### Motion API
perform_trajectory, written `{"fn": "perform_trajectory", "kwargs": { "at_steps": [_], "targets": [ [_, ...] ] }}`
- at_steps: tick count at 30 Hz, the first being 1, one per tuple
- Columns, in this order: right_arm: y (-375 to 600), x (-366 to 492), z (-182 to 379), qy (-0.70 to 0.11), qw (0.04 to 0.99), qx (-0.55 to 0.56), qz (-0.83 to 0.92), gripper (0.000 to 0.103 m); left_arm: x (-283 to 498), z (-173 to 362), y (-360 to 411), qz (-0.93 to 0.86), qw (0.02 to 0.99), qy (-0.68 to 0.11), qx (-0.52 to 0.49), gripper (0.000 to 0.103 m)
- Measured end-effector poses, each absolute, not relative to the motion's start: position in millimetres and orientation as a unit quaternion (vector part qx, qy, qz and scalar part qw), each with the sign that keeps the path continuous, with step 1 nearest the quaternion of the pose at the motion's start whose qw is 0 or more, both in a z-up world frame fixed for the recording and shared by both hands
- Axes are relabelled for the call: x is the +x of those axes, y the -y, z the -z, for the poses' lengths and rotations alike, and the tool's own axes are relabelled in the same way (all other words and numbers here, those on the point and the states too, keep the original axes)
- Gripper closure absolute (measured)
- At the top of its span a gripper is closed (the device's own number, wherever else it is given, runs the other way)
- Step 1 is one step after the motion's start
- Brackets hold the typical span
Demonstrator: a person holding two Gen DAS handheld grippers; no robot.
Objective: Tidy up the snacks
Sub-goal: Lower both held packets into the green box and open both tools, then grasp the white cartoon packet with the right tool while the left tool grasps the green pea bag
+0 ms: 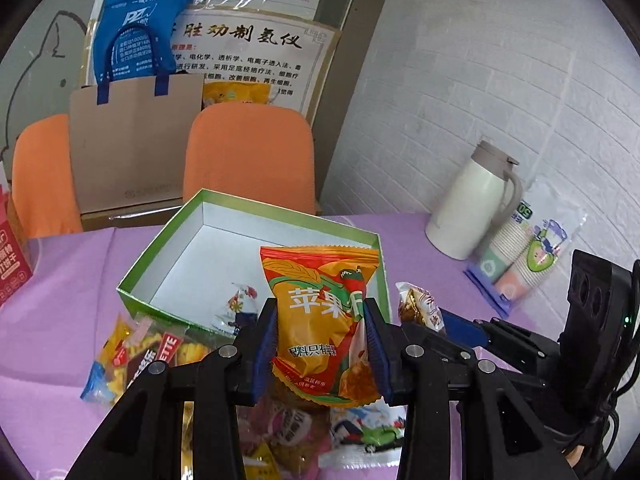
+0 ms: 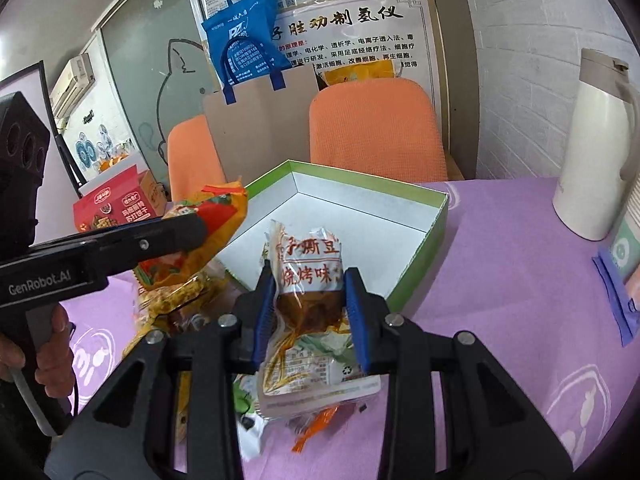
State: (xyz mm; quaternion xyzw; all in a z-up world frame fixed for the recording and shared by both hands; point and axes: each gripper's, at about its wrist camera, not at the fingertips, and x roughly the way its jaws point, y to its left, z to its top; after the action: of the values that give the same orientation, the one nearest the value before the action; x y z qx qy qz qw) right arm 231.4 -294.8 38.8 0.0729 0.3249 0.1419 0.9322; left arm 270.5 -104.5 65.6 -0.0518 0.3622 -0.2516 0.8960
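Observation:
My left gripper (image 1: 320, 338) is shut on an orange apple-snack packet (image 1: 320, 320), held up in front of the open green box (image 1: 168, 252). One small candy (image 1: 238, 308) lies inside the box near its front wall. My right gripper (image 2: 310, 312) is shut on a clear packet with brown dried tofu (image 2: 308, 280), raised just before the green box (image 2: 436, 236). In the left wrist view, the right gripper (image 1: 440, 322) shows at the right, holding that packet (image 1: 418, 304). In the right wrist view, the left gripper (image 2: 188, 232) enters from the left with the orange packet (image 2: 216, 220).
Several loose snack packets (image 1: 136, 356) lie on the purple tablecloth (image 1: 60, 304) in front of the box. A white thermos jug (image 1: 468, 204) and bagged paper cups (image 1: 520, 260) stand at the right. A red biscuit box (image 2: 116, 204) sits at the left. Orange chairs (image 1: 248, 156) stand behind the table.

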Motion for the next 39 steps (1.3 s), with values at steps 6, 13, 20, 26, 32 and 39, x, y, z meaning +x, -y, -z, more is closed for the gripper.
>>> {"fn": "perform_trajectory", "kwargs": {
  "at_steps": [6,13,20,26,32,39],
  "targets": [
    [293,276,-9,-0.344,0.927,0.067,-0.134,0.067,316,-40,114,0.238,0.893,-0.379,-0.043,0.062],
    [288,294,2,-0.347,0.928,0.043,-0.126,0.017,338,-19,113,0.206,0.890,-0.404,-0.036,0.014],
    [307,277,-13,-0.326,0.937,0.064,-0.105,0.009,332,-13,98,0.164,0.897,-0.410,-0.024,0.009],
    [318,253,-41,-0.308,0.941,0.103,-0.094,0.009,301,-40,86,0.165,0.906,-0.390,-0.021,0.009],
    [312,204,-57,-0.293,0.941,0.131,-0.107,0.007,248,-68,69,0.163,0.911,-0.378,-0.012,0.009],
    [289,162,-44,-0.308,0.936,0.122,-0.121,0.007,180,-67,42,0.160,0.921,-0.355,-0.011,0.009]
  ]
}}
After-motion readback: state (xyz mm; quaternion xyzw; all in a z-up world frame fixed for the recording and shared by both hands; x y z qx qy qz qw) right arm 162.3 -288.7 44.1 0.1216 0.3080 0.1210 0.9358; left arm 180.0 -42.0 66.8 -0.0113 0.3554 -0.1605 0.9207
